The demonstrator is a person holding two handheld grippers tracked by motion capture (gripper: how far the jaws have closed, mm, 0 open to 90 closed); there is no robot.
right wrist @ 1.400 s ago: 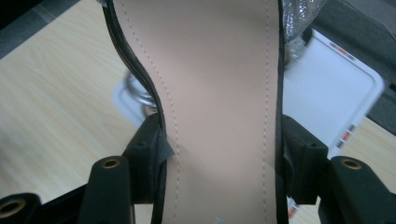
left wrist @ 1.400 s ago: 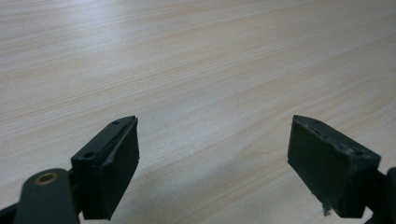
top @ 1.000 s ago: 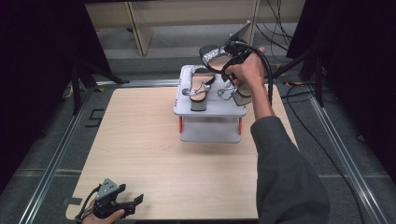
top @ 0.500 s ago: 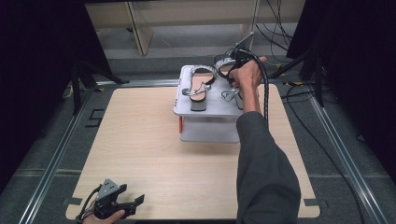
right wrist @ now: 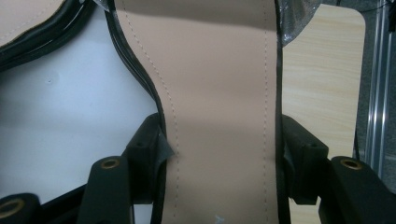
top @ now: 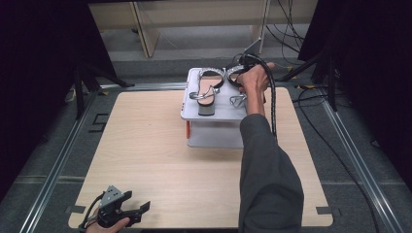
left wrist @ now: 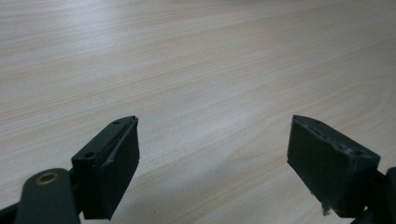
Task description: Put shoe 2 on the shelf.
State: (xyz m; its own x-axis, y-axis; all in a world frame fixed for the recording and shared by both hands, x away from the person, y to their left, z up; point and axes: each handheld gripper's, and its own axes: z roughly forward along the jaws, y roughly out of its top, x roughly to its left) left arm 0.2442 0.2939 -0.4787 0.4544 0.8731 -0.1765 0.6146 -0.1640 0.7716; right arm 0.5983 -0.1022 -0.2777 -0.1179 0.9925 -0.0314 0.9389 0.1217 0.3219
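Your right gripper (right wrist: pixel 219 154) has its two black jaws clamped on the waist of a sandal (right wrist: pixel 219 93), one pad pressing each edge of the tan insole. That sandal lies flat over the white stand (right wrist: pixel 60 121); at 11 o'clock in the right gripper view the edge of the other sandal (right wrist: pixel 23 23) just shows, and at 3 o'clock the wooden table (right wrist: pixel 322 70) runs past the stand's rim.

From the high view, your right hand (top: pixel 253 80) sits over the stand's right half, at about 1 o'clock on the table, with the held sandal (top: pixel 237 73) under it. The second sandal (top: pixel 208 90) rests just beside it at 9 o'clock, on the stand (top: pixel 214 138).

Your left gripper (top: pixel 127 212) is down at 7 o'clock, at the near edge of the table (top: pixel 145 145). Its jaws stand wide apart with nothing between them, low over bare wood (left wrist: pixel 196 70) in the left gripper view.
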